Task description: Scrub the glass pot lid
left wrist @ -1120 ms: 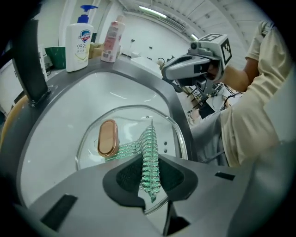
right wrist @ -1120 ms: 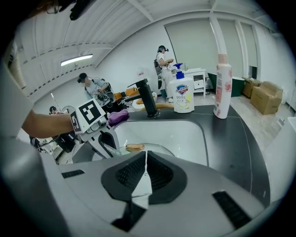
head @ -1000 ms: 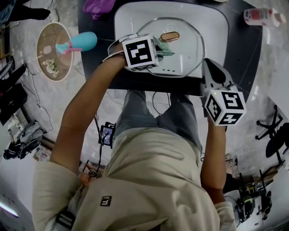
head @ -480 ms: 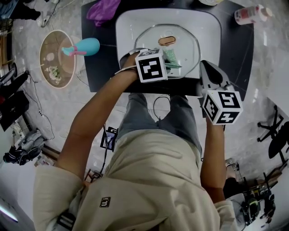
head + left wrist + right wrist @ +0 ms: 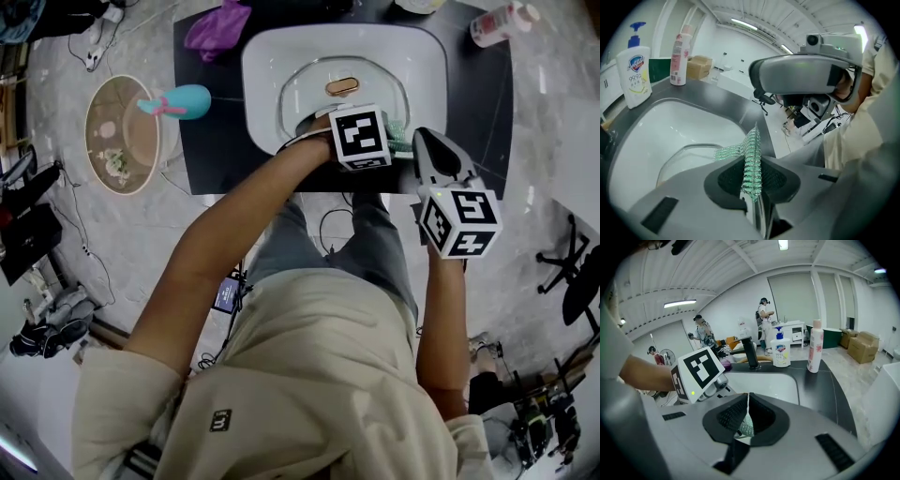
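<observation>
Green mesh scrubber is pinched in the left gripper's jaws over the glass pot lid, laid in the sink. The right gripper (jaws closed together) is held at the sink's front rim. Left unsteadied, the lid could be skated or tipped by a hard stroke.

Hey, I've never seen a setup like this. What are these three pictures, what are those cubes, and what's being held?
There's no robot: a person holds a two-jaw gripper in each hand, and the patterned cubes are part of those. One picture comes from a camera on the person's head, looking down. The other two come from cameras riding on the grippers, looking along their jaws. Below is a white sink set in a dark counter, with a glass pot lid lying in it. The left gripper is clamped on a green scrubber by the lid's edge. The right gripper has its jaws together, apparently on nothing.
</observation>
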